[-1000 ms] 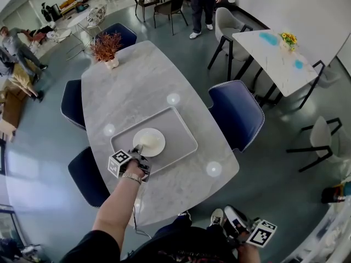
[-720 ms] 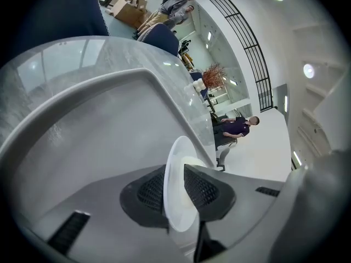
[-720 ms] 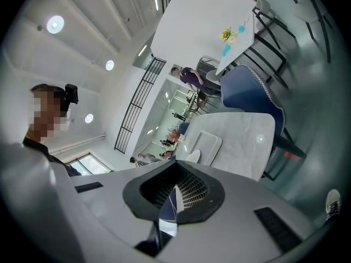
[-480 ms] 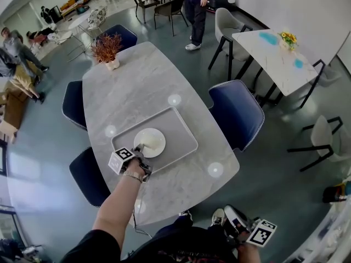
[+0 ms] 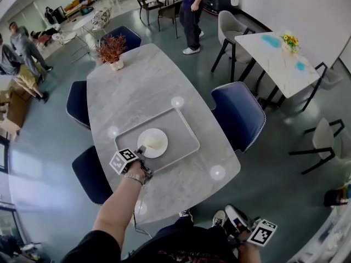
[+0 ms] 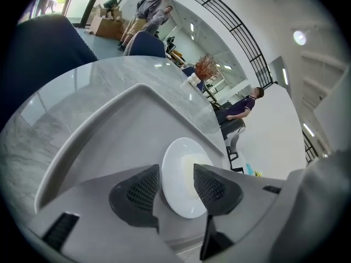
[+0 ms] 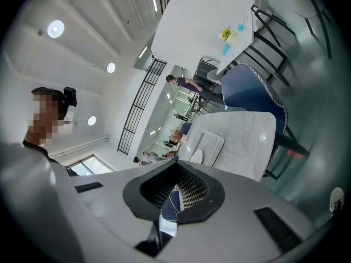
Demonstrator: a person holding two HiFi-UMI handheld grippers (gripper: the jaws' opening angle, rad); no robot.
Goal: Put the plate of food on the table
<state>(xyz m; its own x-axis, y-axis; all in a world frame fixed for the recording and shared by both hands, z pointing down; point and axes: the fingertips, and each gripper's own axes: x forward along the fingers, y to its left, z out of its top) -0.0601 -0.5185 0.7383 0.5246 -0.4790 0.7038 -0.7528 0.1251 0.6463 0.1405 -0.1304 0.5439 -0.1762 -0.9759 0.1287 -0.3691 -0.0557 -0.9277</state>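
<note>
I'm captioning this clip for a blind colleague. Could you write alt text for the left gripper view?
The left gripper, whose jaws have just been opening and stand apart, straddles the near edge of a white plate of pale food on a grey tray on a marble table. A dried plant and some people stand beyond.

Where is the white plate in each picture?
Head view: the plate is a little left of the middle, on the grey tray.
Left gripper view: the plate is low in the middle, big and close, on the tray.
Right gripper view: the plate is tiny, near the middle, on the tray.
Shared landmark: the grey tray.
</note>
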